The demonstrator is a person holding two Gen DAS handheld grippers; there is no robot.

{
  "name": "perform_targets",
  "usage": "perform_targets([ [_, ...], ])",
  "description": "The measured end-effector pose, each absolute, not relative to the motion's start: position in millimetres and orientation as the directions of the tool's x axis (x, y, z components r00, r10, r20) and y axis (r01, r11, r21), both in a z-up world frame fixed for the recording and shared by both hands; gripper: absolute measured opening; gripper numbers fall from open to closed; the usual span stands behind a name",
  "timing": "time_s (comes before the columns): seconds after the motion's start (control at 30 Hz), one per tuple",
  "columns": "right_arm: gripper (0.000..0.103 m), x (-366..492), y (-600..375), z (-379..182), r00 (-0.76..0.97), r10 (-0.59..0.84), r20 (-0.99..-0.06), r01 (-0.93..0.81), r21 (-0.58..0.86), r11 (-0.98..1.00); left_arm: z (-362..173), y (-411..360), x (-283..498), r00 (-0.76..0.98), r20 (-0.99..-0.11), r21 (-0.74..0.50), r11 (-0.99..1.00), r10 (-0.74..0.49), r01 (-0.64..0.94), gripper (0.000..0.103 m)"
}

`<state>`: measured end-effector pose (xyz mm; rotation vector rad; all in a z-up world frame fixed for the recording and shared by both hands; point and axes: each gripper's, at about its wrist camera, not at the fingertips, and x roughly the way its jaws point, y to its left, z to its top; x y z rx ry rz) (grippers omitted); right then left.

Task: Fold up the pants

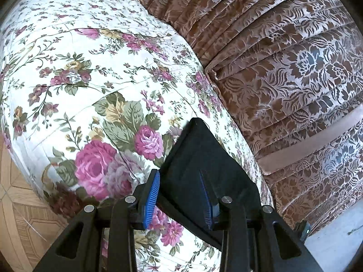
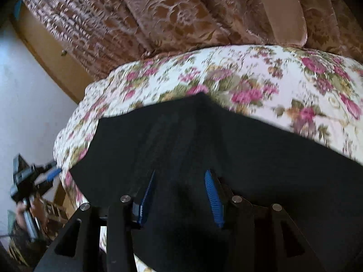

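The black pants (image 2: 226, 140) lie flat and folded on a white floral bedspread (image 2: 261, 79). My right gripper (image 2: 181, 172) hovers over them. It is open, its blue pads (image 2: 214, 197) stand apart, and only the cloth lying below shows between them. In the left wrist view a corner of the pants (image 1: 199, 149) points away from me. My left gripper (image 1: 179, 173) stands open above that end, its pads (image 1: 152, 199) not pressing on the cloth. The right wrist view shows the left gripper (image 2: 53, 174) in a person's hand (image 2: 34, 206) at the bed's left edge.
A brown patterned cover with pleats (image 1: 283, 68) lies along the far side of the bedspread (image 1: 79, 68). Wooden parquet floor (image 1: 20, 215) shows beside the bed. A wooden board (image 2: 52, 52) and a pale wall (image 2: 27, 102) stand at the left of the right wrist view.
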<state>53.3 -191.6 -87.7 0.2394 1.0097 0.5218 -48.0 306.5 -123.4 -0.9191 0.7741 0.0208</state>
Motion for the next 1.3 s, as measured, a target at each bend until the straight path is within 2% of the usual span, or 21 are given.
perform_targets([
  [0.1,0.045,39.3,-185.8,-92.0,0.407,0.527,-0.746,-0.309,0.431,0.848,-130.3,298.8,-33.9,0.693,-0.656,-0.669,0.657,-0.301,-0.348,0.035],
  [0.17,0.045,30.6,-181.9,-91.9,0.403,0.534,-0.743,-0.317,0.435,0.843,-136.0,296.0,-28.0,0.673,-0.670,-0.663,0.661,-0.314,-0.352,0.030],
  [0.2,0.045,28.7,-180.8,-91.6,0.399,0.539,-0.742,-0.320,0.438,0.840,-136.9,293.4,-27.2,0.673,-0.670,-0.660,0.667,-0.314,-0.346,0.018],
  [0.27,0.046,23.8,-178.1,-90.9,0.398,0.534,-0.746,-0.327,0.428,0.842,-132.8,284.3,-27.9,0.692,-0.656,-0.648,0.695,-0.302,-0.311,0.003],
  [0.3,0.046,21.5,-176.9,-90.9,0.398,0.529,-0.750,-0.329,0.422,0.845,-129.9,281.3,-29.6,0.701,-0.646,-0.647,0.706,-0.304,-0.290,0.000],
  [0.43,0.047,16.2,-177.8,-93.1,0.384,0.537,-0.751,-0.325,0.435,0.840,-120.9,282.7,-40.6,0.722,-0.633,-0.634,0.722,-0.280,-0.276,0.000],
  [0.53,0.047,11.1,-177.9,-98.5,0.371,0.548,-0.750,-0.319,0.452,0.833,-133.9,295.3,-43.5,0.685,-0.693,-0.580,0.738,-0.223,-0.346,0.000],
  [0.6,0.047,11.3,-177.7,-106.1,0.355,0.547,-0.758,-0.308,0.458,0.834,-145.3,301.3,-40.7,0.658,-0.720,-0.571,0.728,-0.220,-0.380,0.000],
  [0.67,0.047,11.2,-177.4,-111.1,0.353,0.537,-0.766,-0.297,0.452,0.841,-150.3,303.3,-41.9,0.661,-0.707,-0.606,0.699,-0.254,-0.380,0.000],
  [0.73,0.047,11.2,-178.0,-111.6,0.355,0.541,-0.762,-0.295,0.457,0.839,-148.2,306.4,-44.7,0.701,-0.643,-0.688,0.636,-0.310,-0.350,0.013],
  [0.77,0.048,11.6,-177.7,-112.3,0.353,0.542,-0.763,-0.296,0.458,0.838,-146.5,306.3,-45.5,0.709,-0.628,-0.703,0.625,-0.320,-0.340,0.029],
  [0.8,0.048,12.5,-177.1,-113.3,0.351,0.538,-0.766,-0.294,0.456,0.840,-144.0,305.2,-45.1,0.714,-0.621,-0.708,0.621,-0.323,-0.336,0.031],
  [0.9,0.048,13.7,-176.8,-114.3,0.351,0.539,-0.766,-0.293,0.457,0.840,-137.1,299.2,-38.3,0.709,-0.622,-0.704,0.633,-0.332,-0.321,0.031],
  [1.03,0.049,13.4,-179.4,-115.9,0.355,0.548,-0.757,-0.282,0.472,0.835,-143.2,290.4,-23.2,0.661,-0.679,-0.654,0.673,-0.320,-0.346,0.029],
  [1.1,0.049,13.4,-179.9,-116.7,0.355,0.550,-0.756,-0.282,0.475,0.834,-144.6,286.5,-19.7,0.659,-0.684,-0.643,0.686,-0.312,-0.342,0.008],
  [1.3,0.049,14.0,-180.7,-119.4,0.353,0.556,-0.753,-0.284,0.480,0.830,-123.6,278.3,-30.1,0.703,-0.664,-0.596,0.748,-0.255,-0.292,0.005],
])
